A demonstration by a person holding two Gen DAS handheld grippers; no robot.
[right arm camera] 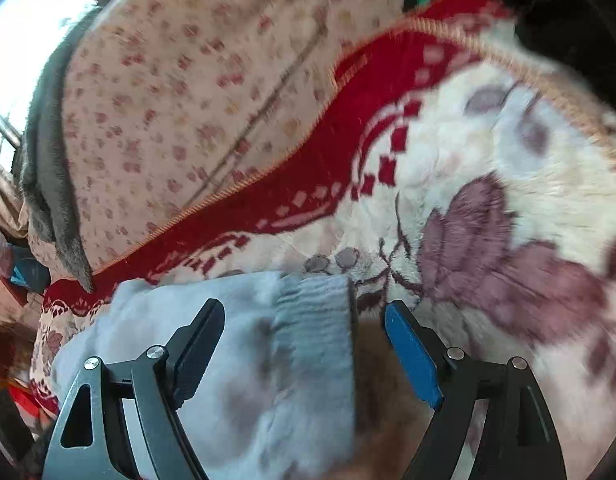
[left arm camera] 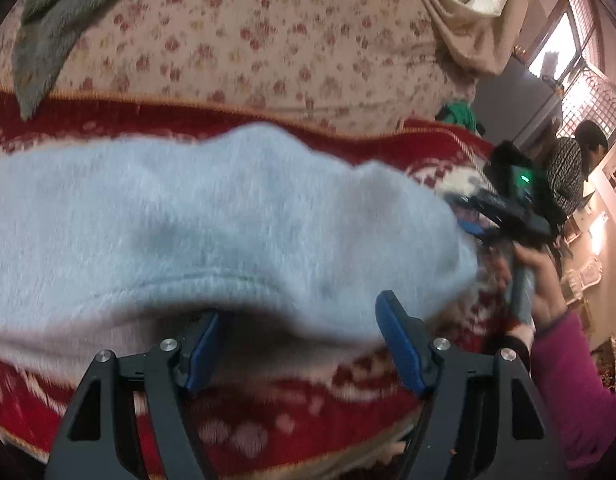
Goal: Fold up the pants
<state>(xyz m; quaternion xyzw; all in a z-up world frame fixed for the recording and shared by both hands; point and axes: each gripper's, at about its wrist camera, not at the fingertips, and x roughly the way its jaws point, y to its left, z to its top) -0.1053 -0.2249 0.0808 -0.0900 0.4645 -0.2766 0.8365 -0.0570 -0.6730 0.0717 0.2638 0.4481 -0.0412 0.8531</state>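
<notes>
On the bed's red patterned blanket [left arm camera: 267, 432], the left wrist view shows the pale blue fleece pants [left arm camera: 187, 220] bunched just ahead of the left claw [left arm camera: 295, 320], whose jaws stand apart, gripping nothing. From the right wrist view, the right claw [right arm camera: 303, 312] gapes over the ribbed cuff [right arm camera: 312, 320], unclamped. Soft, light and floppy, the pants look best pinched at cuff or waistband.

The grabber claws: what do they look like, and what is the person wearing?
Each gripper, left and right, is a black frame with silver screws and flat blue pads. The hand has a magenta sleeve.
</notes>
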